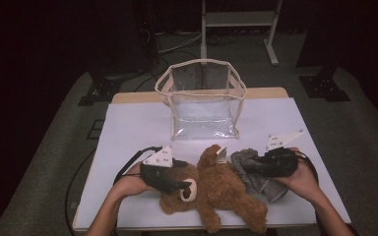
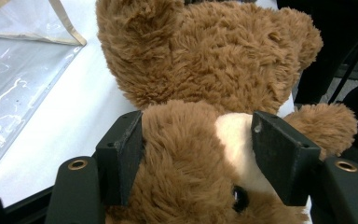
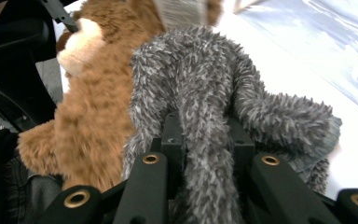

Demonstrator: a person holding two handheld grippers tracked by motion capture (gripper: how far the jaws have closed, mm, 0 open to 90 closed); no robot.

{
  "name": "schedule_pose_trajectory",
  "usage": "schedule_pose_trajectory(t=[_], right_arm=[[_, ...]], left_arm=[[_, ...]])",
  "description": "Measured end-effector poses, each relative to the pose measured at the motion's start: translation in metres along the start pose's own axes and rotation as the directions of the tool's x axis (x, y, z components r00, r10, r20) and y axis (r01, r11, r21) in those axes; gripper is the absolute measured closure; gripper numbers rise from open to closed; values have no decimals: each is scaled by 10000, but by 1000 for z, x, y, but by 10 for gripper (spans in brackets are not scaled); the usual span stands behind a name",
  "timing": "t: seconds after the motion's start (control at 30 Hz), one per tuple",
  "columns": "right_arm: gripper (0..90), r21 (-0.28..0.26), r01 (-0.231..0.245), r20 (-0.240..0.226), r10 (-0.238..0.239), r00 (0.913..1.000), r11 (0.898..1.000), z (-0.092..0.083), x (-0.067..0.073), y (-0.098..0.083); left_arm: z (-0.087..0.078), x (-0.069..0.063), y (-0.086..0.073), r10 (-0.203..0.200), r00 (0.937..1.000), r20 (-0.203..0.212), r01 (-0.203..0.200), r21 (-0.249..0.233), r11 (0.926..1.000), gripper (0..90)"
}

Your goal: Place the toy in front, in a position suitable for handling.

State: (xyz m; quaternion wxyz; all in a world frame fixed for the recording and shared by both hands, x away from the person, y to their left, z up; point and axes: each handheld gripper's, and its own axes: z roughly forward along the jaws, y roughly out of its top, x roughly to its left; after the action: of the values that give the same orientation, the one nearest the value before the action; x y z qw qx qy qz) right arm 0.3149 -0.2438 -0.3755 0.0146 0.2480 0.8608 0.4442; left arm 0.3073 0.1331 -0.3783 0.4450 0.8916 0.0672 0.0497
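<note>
Teddy bear (image 1: 216, 189) lay lengthwise across worktop (image 1: 142, 128), head clamped in left claw (image 1: 179, 184); grey plush toy (image 1: 256, 172), seemingly overlapping, was pinched by right claw (image 1: 248, 164).

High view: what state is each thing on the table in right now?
Brown plush teddy bear: lying down, head gripped.
Grey fuzzy soft toy: lying beside the bear, pinched.
Clear plastic bag with cream trim: upright, open-topped.
Left gripper: shut on the bear's head.
Right gripper: shut on the grey toy.

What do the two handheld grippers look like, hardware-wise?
Both the left gripper and the right gripper have black bodies, each topped by a pale three-cornered plate with small holes. Flat black jaws, brass-ringed holes at their bases. A black cable trails from each. Forearms bare.
</note>
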Motion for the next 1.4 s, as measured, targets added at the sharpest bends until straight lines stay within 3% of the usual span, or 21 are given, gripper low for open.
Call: schedule_pose_trajectory(t=[0.1, 0.23, 0.33, 0.43, 0.57, 0.67, 0.7, 0.73, 0.83, 0.97, 1.1, 1.2, 1.3, 1.4], right_arm=[[738, -5, -8, 146, 8, 9999, 10000, -7, 1, 1], [737, 134, 405, 346, -410, 9986, 9991, -6, 3, 20], [735, 342, 590, 163, -595, 9981, 9977, 14, -1, 38], [735, 463, 541, 58, -545, 9985, 9975, 22, -6, 40], [736, 521, -24, 73, 20, 10000, 9986, 21, -20, 29], [735, 455, -804, 536, 780, 9955, 9957, 5, -36, 7], [735, 455, -804, 536, 780, 9955, 9957, 5, -36, 7], [735, 285, -1095, 568, 1077, 9926, 9936, -4, -38, -4], [734, 126, -1139, 503, 1131, 9923, 9934, -12, -33, -10], [735, -64, -744, 460, 746, 9961, 9972, -18, -18, -10], [730, -63, -168, -164, 167, 9997, 9998, -9, 2, 0], [731, 23, 117, -230, -116, 9997, 9999, 0, 11, 0], [733, -41, 20, -248, -21, 9997, 10000, 1, 11, -5], [736, -408, -528, -456, 509, 9977, 9978, -2, 6, -24]], left_arm=[[1, -1, 1, 19, 10000, 13, -19, 68, 10000, 350], [1, -2, 1, 155, 9999, 7, -155, 150, 9998, 349], [0, -3, 0, 155, 9999, -28, -155, 105, 9998, 349], [0, -4, 0, 180, 9998, -25, -180, 104, 9998, 350], [0, -3, 0, 179, 9998, -32, -179, 79, 9998, 350], [0, -3, 1, 200, 9997, -117, -199, 48, 9998, 348], [0, -3, 1, 200, 9997, -117, -199, 48, 9998, 347], [1, -3, 1, 170, 9998, -137, -169, 46, 9998, 346], [1, -2, 1, 162, 9998, -114, -161, 69, 9998, 345], [2, -2, 1, 140, 9998, -145, -139, 75, 9999, 342], [2, -2, 0, 112, 9998, -161, -112, 18, 9999, 342], [2, -2, 0, 104, 9998, -168, -103, 20, 9999, 342], [1, -2, 0, 109, 9997, -199, -109, 20, 9999, 342], [1, -1, 0, 74, 9996, -269, -74, -22, 10000, 342]])
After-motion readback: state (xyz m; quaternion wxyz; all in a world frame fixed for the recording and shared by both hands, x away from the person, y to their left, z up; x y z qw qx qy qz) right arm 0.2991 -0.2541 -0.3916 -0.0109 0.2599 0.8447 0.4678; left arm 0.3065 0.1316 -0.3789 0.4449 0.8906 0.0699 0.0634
